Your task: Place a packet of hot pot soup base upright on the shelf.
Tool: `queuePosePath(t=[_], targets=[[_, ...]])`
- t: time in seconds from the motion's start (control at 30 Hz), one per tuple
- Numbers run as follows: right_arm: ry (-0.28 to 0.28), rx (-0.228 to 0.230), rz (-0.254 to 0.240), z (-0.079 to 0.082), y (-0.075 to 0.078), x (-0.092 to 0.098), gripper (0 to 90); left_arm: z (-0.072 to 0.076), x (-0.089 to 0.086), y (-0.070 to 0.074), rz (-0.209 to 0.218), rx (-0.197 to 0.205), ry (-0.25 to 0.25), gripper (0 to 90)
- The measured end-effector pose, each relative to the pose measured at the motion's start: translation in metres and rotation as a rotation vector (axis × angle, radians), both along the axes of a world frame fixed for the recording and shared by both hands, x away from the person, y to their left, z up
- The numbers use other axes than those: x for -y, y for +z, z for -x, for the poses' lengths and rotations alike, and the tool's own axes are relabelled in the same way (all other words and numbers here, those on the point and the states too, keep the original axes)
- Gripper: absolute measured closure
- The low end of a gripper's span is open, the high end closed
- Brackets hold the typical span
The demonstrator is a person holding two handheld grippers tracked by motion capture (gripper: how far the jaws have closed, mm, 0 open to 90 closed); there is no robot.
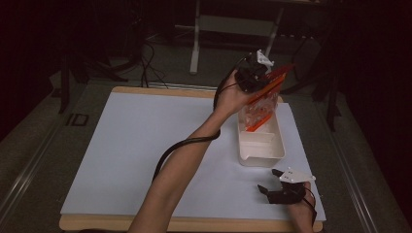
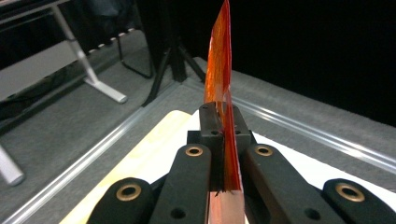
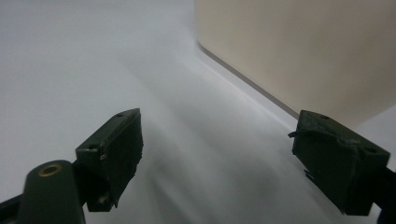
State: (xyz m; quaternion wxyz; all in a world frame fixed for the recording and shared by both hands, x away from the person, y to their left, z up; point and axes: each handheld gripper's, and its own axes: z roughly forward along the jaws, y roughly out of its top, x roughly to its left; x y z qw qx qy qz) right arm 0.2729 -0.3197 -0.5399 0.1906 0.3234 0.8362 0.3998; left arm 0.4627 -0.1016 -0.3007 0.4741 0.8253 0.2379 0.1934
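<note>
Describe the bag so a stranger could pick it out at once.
Start at the white table and find the cream bin near its right edge. Above it, the left gripper holds the bag: clear plastic with an orange-red top, the one colourful thing here.

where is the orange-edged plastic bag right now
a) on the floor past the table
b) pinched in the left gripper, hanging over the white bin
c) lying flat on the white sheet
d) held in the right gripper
b: the left gripper is shut on the bag, whose lower end hangs at the far end of the white bin, while the right gripper sits open near the table's front edge.
</note>
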Motion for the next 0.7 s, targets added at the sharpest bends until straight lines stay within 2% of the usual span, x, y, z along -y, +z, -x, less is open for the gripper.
queuePosePath(t=[0.1, 0.27, 0.33, 0.43, 0.7], targets=[[-0.001, 0.0, 0.002, 0.0, 0.0, 0.0, 15.8, 0.003, -0.004, 0.002, -0.006, 0.01, 0.003, 90.0], [-0.001, 0.0, 0.004, 0.0, 0.0, -0.001, 15.8, 0.002, -0.006, -0.002, -0.006, -0.003, 0.004, 90.0], [-0.001, 0.0, 0.004, 0.0, 0.0, 0.0, 15.8, 0.0, -0.007, -0.004, 0.007, -0.025, -0.003, 90.0], [0.0, -0.001, 0.003, 0.0, 0.0, 0.0, 15.8, -0.001, -0.003, -0.009, -0.019, -0.034, -0.015, 90.0], [0.0, -0.002, 0.001, 0.0, 0.0, 0.0, 15.8, -0.004, 0.001, -0.01, -0.019, -0.058, -0.026, 90.0]])
